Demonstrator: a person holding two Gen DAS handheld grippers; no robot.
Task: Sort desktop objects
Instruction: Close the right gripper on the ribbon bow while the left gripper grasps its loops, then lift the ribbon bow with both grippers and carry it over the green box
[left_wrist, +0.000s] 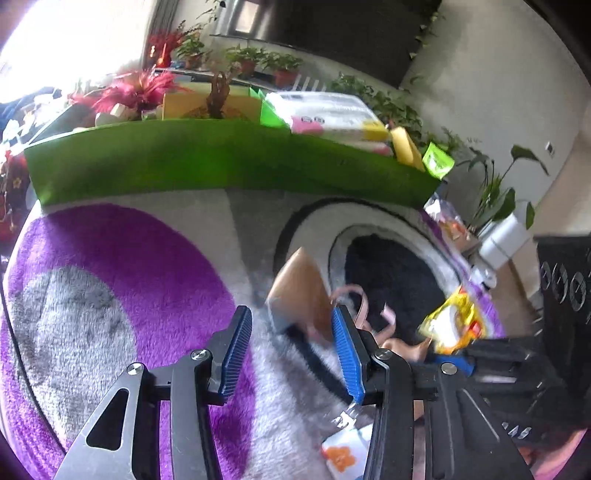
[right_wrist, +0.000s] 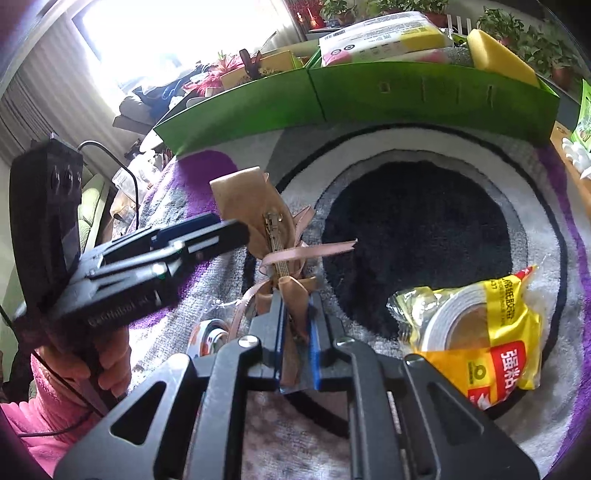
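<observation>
Purple, grey and black plush rug (right_wrist: 424, 229) fills both views; green box (right_wrist: 406, 96) is seen across the upper frame, stuffed with packs and a yellow sponge (right_wrist: 498, 55). Packaged tape roll (right_wrist: 476, 328), yellow wrapper, is seen at right of the right wrist view. Tan zip pouch (right_wrist: 255, 214) with pink ribbons sits at frame centre, long axis running from bottom centre up to upper left, zipper facing the camera. Right gripper (right_wrist: 295, 332) is clamped on the pouch's near end, pads pressed together on fabric. Left gripper (left_wrist: 291, 354) is seen with fingers apart, nothing gripped; its right finger (left_wrist: 347, 354) overlaps the pouch edge, contact cannot be told.
</observation>
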